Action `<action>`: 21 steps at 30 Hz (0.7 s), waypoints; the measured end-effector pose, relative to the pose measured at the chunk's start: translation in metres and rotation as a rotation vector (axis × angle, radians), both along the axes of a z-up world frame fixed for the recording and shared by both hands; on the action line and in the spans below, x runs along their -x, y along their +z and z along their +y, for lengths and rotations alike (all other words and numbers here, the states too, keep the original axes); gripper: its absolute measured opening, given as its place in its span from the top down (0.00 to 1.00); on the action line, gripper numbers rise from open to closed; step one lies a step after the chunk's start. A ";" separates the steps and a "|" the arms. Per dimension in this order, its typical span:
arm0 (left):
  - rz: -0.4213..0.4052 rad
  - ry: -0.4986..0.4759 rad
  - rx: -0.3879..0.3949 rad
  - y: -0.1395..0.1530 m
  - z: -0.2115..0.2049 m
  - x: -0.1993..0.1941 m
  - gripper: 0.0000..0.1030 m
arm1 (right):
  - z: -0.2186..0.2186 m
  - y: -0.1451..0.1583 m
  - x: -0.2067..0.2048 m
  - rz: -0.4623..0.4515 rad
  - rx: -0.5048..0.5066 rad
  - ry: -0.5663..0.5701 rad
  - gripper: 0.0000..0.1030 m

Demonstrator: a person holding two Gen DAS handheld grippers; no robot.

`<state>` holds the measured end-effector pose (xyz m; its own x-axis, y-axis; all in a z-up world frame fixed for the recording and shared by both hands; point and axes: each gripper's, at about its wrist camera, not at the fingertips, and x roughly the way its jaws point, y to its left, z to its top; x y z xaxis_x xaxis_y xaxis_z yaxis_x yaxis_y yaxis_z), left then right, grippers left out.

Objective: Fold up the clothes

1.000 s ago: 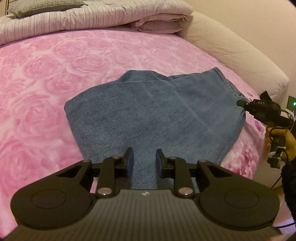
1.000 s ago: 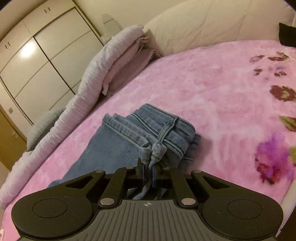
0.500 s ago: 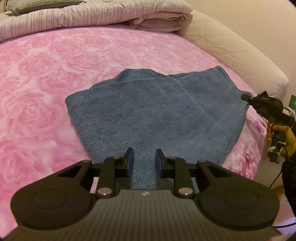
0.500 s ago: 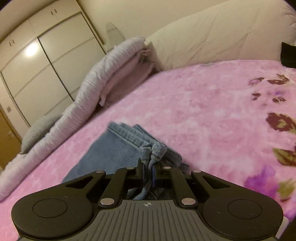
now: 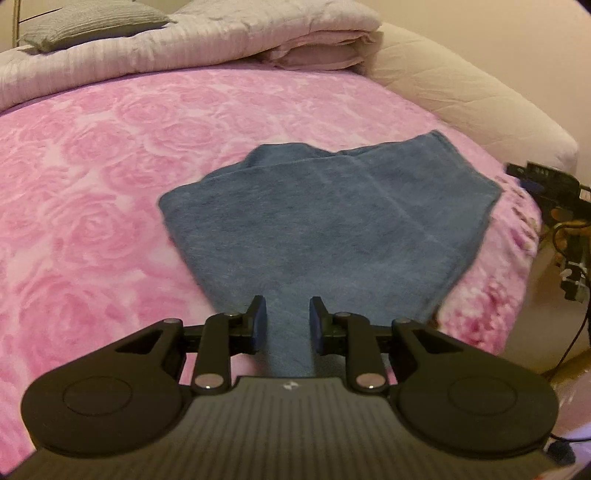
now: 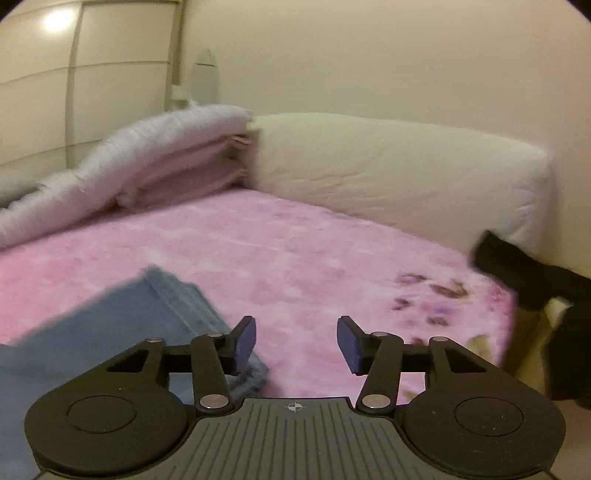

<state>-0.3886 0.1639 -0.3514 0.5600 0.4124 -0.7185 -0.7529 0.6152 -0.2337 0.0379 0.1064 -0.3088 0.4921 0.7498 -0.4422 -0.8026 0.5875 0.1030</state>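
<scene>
We just let go the jeans [image 6: 110, 325] w/ right gripper [image 6: 295, 343], now apart; left gripper [image 5: 284, 325] apart too, so this fold looks done.

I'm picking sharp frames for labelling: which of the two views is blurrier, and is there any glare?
Right wrist view: motion blur smears the jeans and blanket print; glare spot on the wardrobe; right gripper stays crisp. Left wrist view: sharper, mild softness on jeans, fisheye bending the bed edge, no glare.

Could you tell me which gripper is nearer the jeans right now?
Left. The left gripper sits open over the jeans; the right gripper, open, hangs beside their edge over the blanket.
</scene>
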 end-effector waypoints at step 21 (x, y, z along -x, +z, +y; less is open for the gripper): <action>0.132 0.104 -0.023 0.003 -0.048 -0.011 0.79 | 0.003 -0.053 0.127 0.108 0.281 0.357 0.50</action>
<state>-0.3772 0.1155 -0.3482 0.4149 0.4805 -0.7726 -0.8359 0.5367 -0.1151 -0.0890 0.1094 -0.3614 0.1653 0.7080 -0.6866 -0.9531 0.2936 0.0732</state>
